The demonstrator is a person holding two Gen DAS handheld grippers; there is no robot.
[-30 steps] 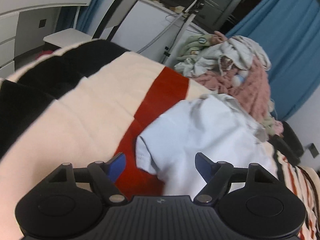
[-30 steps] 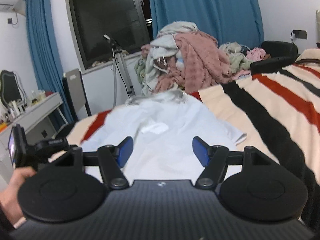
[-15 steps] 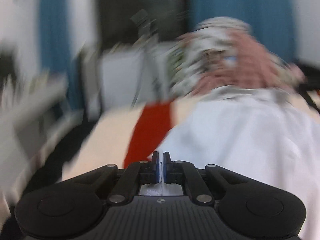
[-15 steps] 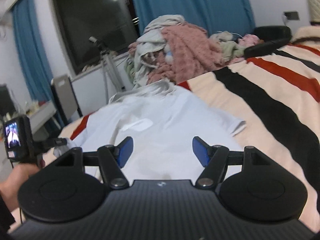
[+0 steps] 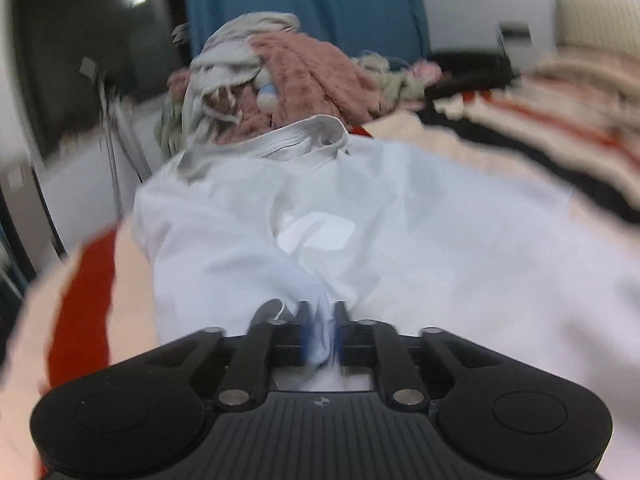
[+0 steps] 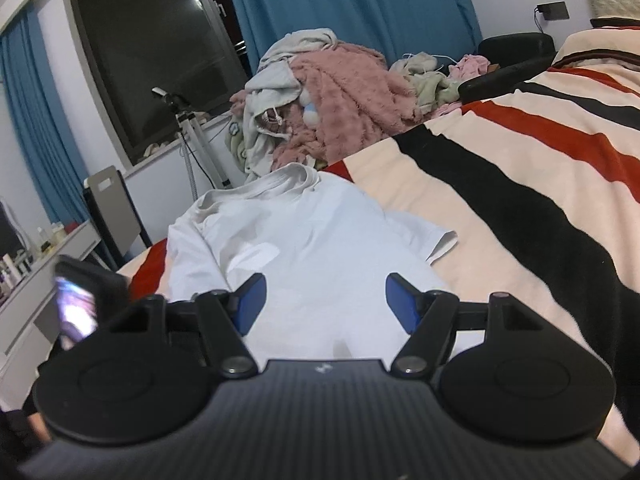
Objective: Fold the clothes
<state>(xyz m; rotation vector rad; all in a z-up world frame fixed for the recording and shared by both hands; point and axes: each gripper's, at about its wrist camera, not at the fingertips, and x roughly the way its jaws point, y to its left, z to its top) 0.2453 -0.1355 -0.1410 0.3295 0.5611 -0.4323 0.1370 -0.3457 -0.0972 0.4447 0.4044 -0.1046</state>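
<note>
white cotton t-shirt [image 6: 304,248] lies flat on the striped fleece blanket [image 6: 520,184], collar far. my left gripper [image 5: 320,334] pinches its near hem, jaws opening slightly; my right gripper [image 6: 325,302] hovers with jaws apart, empty. i'd re-clamp left before lifting.

A bed [image 6: 500,184] covered by a fleecy blanket [image 6: 472,216] in cream with broad black and red stripes carries everything. A white T-shirt [image 6: 304,240] lies spread flat on the blanket, collar toward the far end, one short sleeve reaching out over a cream band. Behind the collar, a heap of unfolded clothes [image 6: 336,104] rests on the bed, topped by a pink fuzzy garment and a pale grey one.
</note>
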